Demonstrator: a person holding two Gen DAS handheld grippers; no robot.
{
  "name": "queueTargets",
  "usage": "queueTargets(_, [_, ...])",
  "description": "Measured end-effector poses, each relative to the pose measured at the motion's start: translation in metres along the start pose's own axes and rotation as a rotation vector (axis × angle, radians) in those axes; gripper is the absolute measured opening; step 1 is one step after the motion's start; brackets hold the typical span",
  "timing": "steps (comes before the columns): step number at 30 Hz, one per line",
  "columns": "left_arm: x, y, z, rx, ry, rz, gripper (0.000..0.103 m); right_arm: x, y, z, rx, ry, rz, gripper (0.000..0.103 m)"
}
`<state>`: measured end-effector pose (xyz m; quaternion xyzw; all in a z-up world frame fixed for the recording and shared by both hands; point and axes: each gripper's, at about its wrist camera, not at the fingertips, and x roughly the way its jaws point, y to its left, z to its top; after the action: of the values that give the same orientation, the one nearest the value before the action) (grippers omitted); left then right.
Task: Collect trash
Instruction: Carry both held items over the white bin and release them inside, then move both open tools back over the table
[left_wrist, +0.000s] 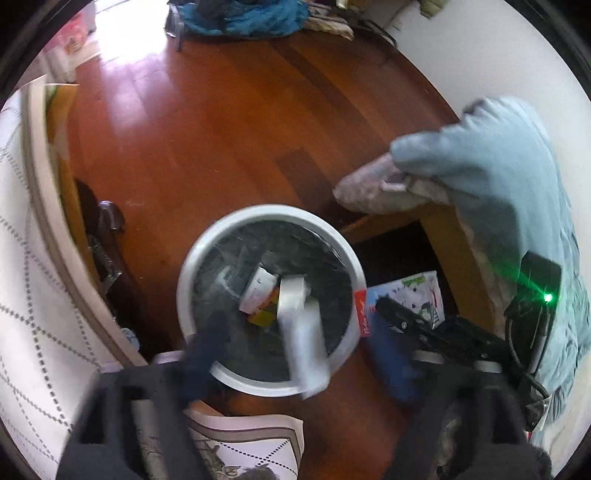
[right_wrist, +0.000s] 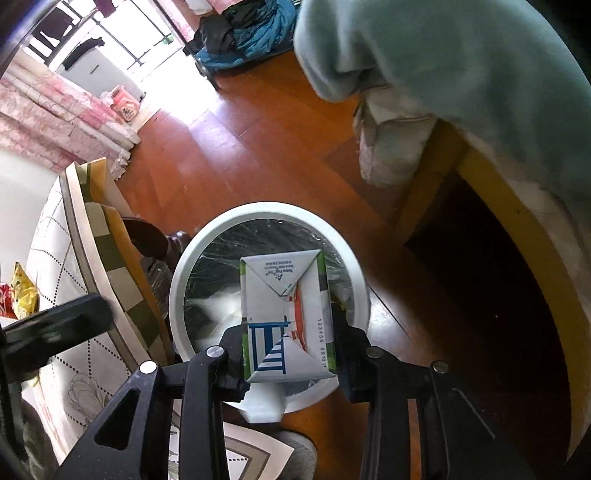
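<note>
Only in the right wrist view is the milk carton (right_wrist: 286, 321) (white, green-edged) seen clamped in the right gripper (right_wrist: 290, 350) above the trash bin (right_wrist: 177, 291); the left gripper (left_wrist: 303, 354) jaws are spread wide above a white blurred item (left_wrist: 304, 339).

Both wrist cameras look steeply down from close above, sharing the white bin (left_wrist: 271, 301) (right_wrist: 269, 306) just ahead of each tool.

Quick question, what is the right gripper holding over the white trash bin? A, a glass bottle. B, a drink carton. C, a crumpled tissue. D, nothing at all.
B: the right gripper is clamped on a folded drink carton, held above the white trash bin.
</note>
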<state>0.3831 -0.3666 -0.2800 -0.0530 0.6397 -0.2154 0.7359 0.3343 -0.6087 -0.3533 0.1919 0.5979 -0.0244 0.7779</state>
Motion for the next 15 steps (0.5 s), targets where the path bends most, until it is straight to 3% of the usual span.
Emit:
queueTargets(4, [-0.015,0.011,-0.007,-0.006,-0.04,0.097,0.092,0.001,0.01,-0.003,-0.022,0.0,-0.03,0.096])
queueTargets(5, [-0.017,0.012,-0.01,0.0,-0.053,0.124,0.099,0.0,0.013,-0.005,-0.031,-0.003,-0.053,0.099])
queueTargets(11, [-0.038,0.013,-0.033,0.049,-0.129,0.286,0.099,-0.016,0.035,-0.022,-0.079,-0.016,-0.17,0.1])
queueTargets(15, [-0.051,0.009,-0.049,0.063,-0.146,0.336,0.099,-0.035,0.042,-0.037,-0.088,-0.025,-0.19,0.1])
